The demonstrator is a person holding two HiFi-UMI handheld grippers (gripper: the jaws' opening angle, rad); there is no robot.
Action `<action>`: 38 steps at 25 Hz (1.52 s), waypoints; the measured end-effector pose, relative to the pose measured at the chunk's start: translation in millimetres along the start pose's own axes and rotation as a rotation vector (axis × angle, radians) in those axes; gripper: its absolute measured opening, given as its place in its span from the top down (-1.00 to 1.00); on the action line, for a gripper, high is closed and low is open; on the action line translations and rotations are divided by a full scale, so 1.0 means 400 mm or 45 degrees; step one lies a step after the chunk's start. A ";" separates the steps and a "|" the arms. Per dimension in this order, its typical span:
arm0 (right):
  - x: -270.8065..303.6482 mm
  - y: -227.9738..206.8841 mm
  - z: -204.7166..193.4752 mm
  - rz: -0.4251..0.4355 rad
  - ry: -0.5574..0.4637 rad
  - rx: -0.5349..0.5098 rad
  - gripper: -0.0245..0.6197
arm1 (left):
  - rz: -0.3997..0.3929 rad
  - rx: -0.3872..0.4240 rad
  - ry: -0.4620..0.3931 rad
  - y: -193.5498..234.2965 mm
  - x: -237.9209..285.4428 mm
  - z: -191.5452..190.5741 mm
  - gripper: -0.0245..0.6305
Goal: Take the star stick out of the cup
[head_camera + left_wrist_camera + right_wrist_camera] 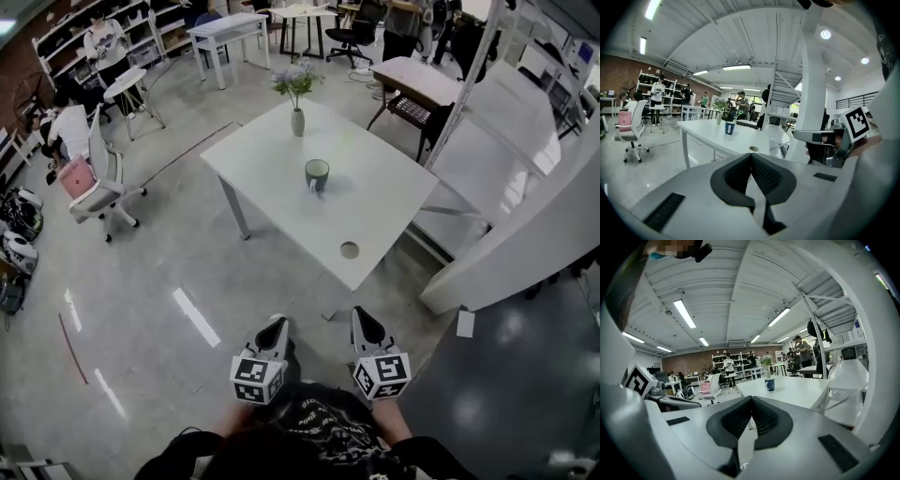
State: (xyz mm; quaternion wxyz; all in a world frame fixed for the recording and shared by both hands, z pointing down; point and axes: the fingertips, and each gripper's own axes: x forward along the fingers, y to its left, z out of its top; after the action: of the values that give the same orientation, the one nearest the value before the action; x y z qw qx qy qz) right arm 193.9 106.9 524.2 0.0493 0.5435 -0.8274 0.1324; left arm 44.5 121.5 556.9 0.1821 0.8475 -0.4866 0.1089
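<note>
A dark green cup (317, 173) stands near the middle of the white table (272, 178). In the left gripper view the cup (730, 127) has a thin green stick (734, 115) rising from it; its star shape is too small to make out. The right gripper view shows the same cup (769, 384) far ahead. My left gripper (275, 324) and right gripper (359, 315) hang side by side close to my body, short of the table's near corner. Both are shut with nothing between the jaws (751, 155) (752, 398).
A vase of flowers (297, 117) stands behind the cup. A round hole (350, 250) sits near the table's front corner. A white staircase (506, 187) runs along the right. A white chair with a pink bag (94, 183) stands at the left, people and more tables beyond.
</note>
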 end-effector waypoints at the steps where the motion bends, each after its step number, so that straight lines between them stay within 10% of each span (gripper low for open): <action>1: 0.028 -0.005 0.017 -0.004 -0.001 -0.001 0.90 | -0.003 -0.006 0.001 0.023 0.024 0.017 0.86; 22: 0.760 -0.071 0.192 -0.233 0.010 0.016 0.90 | -0.211 0.070 -0.071 0.593 0.548 0.416 0.86; 38: 0.944 -0.195 0.246 -0.250 -0.006 0.116 0.90 | -0.166 0.045 -0.021 0.680 0.727 0.472 0.86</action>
State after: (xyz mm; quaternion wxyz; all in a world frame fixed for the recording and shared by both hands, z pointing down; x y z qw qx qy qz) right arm 118.4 -283.9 528.0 0.0354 0.6239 -0.7634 0.1633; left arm -43.1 -310.3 545.5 0.1697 0.8814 -0.4297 0.0985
